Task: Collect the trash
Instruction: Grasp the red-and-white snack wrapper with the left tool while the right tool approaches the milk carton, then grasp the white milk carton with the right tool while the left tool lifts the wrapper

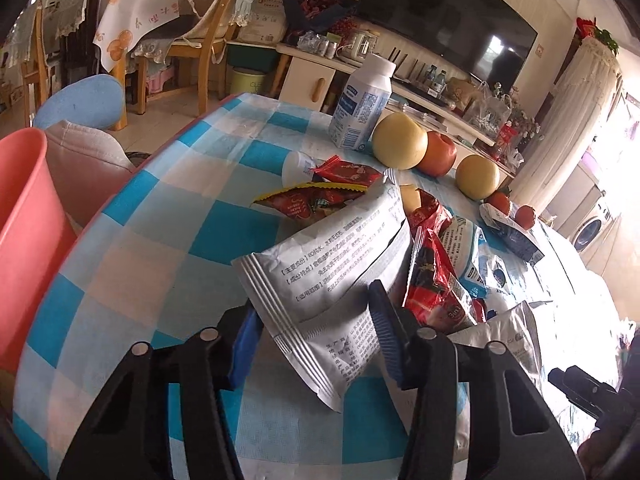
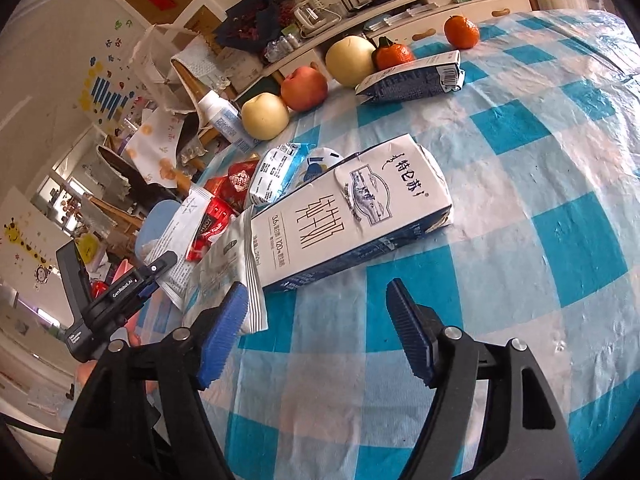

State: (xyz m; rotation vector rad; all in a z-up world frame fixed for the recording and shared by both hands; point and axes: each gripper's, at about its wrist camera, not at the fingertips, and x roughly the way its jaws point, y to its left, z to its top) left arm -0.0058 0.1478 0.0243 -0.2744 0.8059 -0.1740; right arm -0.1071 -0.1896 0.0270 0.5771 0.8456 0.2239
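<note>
- While its blue pads clamp the flat white printed pouch (image 1: 320,280) near the counter (image 1: 152,248) edge, the left hand-held gripper (image 1: 316,332) holds it.
- Right hand-held gripper (image 2: 316,320) gapes empty before the dented white milk carton (image 2: 352,216) mid-counter.

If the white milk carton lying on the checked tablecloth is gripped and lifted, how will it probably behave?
The white milk carton is dented and creased near its top, so it is probably empty and light. Its walls may give way further under the right gripper. It lies on a flat side, so it should slide rather than roll. One end rests on a silver wrapper, which might shift with it.
</note>
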